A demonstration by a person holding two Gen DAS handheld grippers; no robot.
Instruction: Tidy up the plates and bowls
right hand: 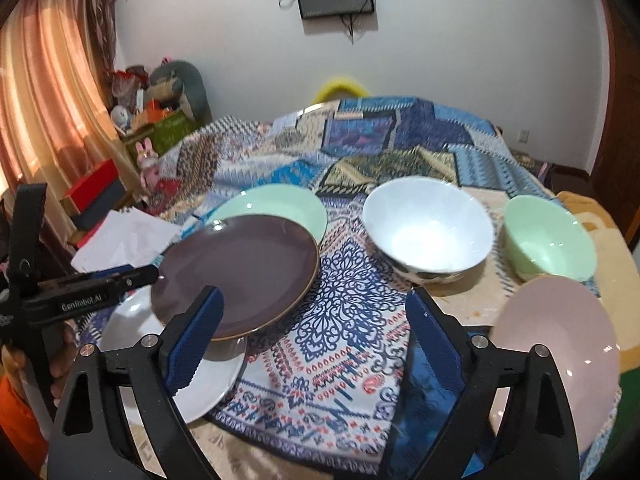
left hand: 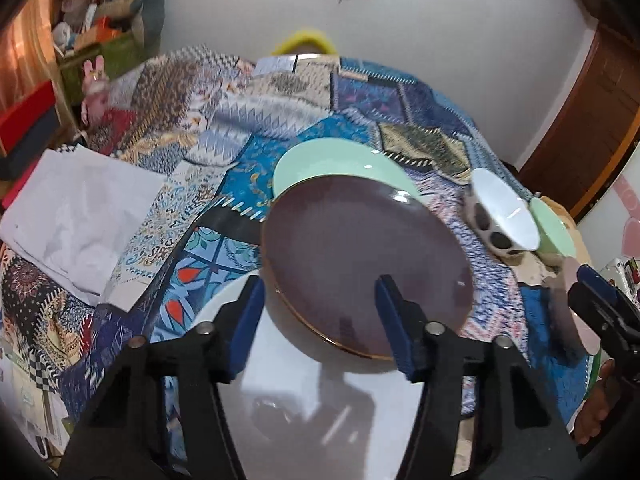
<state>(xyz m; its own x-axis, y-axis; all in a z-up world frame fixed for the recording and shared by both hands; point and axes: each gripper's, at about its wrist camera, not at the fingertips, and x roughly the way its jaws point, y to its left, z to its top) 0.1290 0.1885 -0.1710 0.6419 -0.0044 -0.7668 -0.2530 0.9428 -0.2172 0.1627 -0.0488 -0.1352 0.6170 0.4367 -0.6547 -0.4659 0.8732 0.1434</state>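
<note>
Three bowls (right hand: 428,228) sit empty beside the purple plate (right hand: 240,272).

The left gripper (left hand: 320,320) has its jaws spread wide, one finger over the near rim of the purple plate (left hand: 360,248), the other just off its left edge. The right gripper (right hand: 316,320) sits to the right of that plate, jaws also wide apart. A hand (right hand: 60,360) grips the left gripper's handle.
</note>
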